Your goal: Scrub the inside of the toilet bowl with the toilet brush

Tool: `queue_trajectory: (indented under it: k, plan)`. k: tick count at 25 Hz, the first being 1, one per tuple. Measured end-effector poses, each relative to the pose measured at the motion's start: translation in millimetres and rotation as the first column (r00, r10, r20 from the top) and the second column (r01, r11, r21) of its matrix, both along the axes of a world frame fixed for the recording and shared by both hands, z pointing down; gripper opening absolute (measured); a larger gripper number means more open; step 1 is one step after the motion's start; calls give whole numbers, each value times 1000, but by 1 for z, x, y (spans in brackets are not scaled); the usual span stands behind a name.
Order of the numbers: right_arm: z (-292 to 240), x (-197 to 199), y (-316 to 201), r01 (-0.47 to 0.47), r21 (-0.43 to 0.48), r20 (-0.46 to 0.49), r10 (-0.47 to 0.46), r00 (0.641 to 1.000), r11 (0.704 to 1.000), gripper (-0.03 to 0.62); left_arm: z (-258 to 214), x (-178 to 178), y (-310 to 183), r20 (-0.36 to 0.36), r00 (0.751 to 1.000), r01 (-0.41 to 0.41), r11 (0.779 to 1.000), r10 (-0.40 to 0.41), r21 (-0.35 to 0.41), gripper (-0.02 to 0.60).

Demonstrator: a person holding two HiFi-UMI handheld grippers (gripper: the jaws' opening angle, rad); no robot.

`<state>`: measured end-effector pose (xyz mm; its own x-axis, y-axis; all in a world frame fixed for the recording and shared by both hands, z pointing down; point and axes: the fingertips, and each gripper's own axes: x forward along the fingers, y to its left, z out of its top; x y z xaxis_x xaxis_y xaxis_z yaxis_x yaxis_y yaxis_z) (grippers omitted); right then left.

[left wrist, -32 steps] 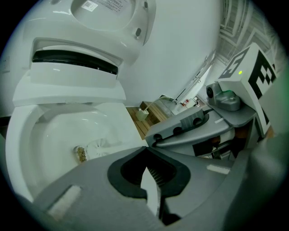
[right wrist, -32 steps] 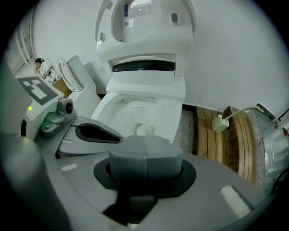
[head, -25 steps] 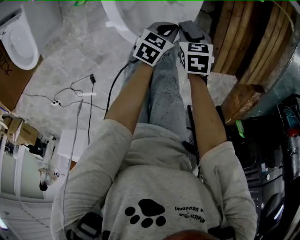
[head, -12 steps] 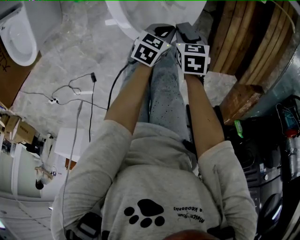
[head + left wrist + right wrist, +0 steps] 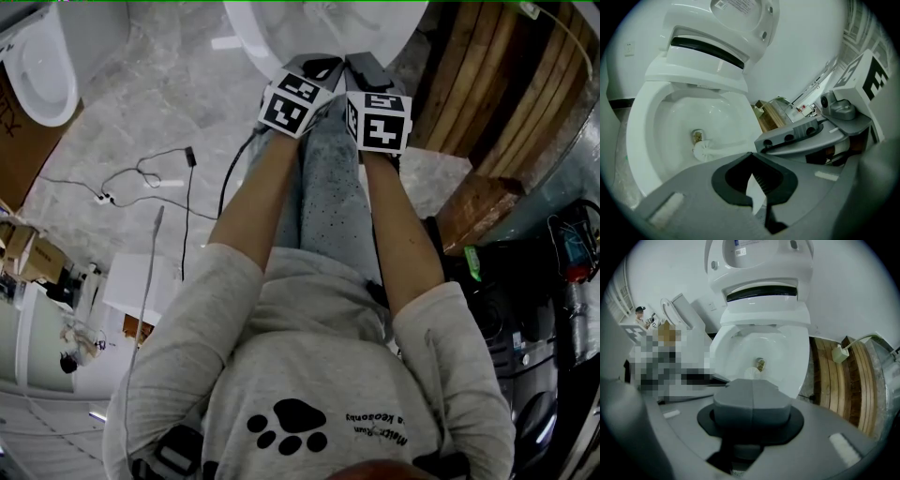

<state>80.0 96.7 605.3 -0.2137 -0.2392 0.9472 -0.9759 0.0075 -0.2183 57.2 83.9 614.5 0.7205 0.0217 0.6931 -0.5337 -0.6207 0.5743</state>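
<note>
Because my right gripper (image 5: pixel 751 404) pinches the toilet brush (image 5: pixel 700 150) only at the far end of its thin white handle, I judge the main risk to be the handle twisting or slipping in the jaws once I press the bristles sideways against the porcelain. A hard stroke could also flick water over the rim of the toilet bowl (image 5: pixel 635 122). The two grippers sit close side by side at the top centre of the head view, so they could knock each other as I sweep.

The right jaws are clamped together, and in the left gripper view the handle runs straight into their tips. My left gripper (image 5: pixel 752 183) is slightly parted. As far as I can tell only white porcelain shows in the gap, and it grips nothing. The brush head lies low in the bowl, left of centre in that view, just beside the drain (image 5: pixel 697 136).
</note>
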Motion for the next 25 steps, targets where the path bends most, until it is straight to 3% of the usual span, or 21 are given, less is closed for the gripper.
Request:
queue_trajectory:
  k: [25]
  plan:
    - [6, -19, -62, 77, 24, 34, -77, 996, 997, 150, 8, -21, -77, 36, 987, 153, 987, -154, 43, -11]
